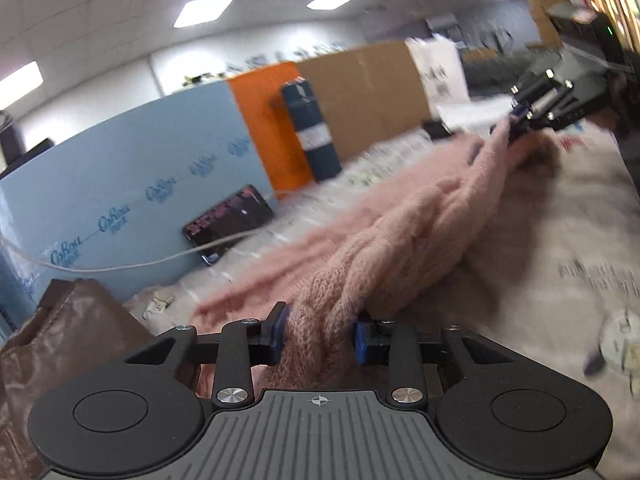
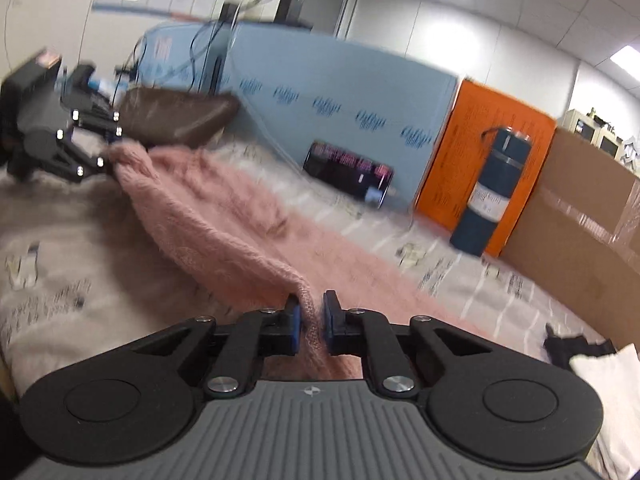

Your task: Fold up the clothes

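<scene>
Left wrist view: the left gripper (image 1: 320, 332) is clamped on a thick bunch of the pink sweater (image 1: 400, 232), its blue pads (image 1: 280, 330) pressed into the knit. The sweater stretches away across the patterned cloth on the table (image 1: 580, 240) to the right gripper (image 1: 516, 120), which pinches its far end. In the right wrist view the right gripper (image 2: 312, 322) is nearly closed on a thin edge of the sweater (image 2: 224, 208), and the left gripper (image 2: 106, 158) holds the opposite end. Behind stand a blue board (image 2: 340, 92), an orange panel (image 2: 480, 152), a dark flask (image 2: 492, 188), a phone (image 2: 348, 172) and a cardboard box (image 2: 580, 220).
</scene>
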Motion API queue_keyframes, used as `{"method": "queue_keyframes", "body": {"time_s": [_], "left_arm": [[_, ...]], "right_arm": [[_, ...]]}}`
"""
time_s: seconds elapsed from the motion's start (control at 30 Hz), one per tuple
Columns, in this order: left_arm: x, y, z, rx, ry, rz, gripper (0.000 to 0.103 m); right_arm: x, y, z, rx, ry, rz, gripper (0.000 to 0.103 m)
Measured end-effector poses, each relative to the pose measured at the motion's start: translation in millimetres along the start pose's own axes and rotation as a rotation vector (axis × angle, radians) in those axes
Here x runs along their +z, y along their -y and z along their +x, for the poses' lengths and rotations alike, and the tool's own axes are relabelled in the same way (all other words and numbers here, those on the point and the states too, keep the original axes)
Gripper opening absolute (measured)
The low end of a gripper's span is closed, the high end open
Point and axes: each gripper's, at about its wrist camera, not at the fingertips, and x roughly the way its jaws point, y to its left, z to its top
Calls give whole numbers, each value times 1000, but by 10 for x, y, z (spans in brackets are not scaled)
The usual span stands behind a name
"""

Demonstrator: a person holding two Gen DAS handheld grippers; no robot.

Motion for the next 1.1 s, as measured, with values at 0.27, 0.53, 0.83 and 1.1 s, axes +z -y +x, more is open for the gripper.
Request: {"method": "queue_keyframes", "body": {"time_s": [0.27, 0.53, 0.83, 1.1], "left_arm": [[89, -488, 390, -5, -15, -238, 23], [-9, -601, 654, 37, -59, -316, 63], [234, -602, 723, 21, 21, -248, 74], [261, -490, 863, -21, -21, -221, 75]], "right_arm": [[285, 504, 627, 37, 8, -4, 8], [83, 673, 924, -71, -84, 57, 52], [-341, 1102, 31, -348, -11, 333, 67], [-704, 746, -480, -235, 3, 402, 72]]}}
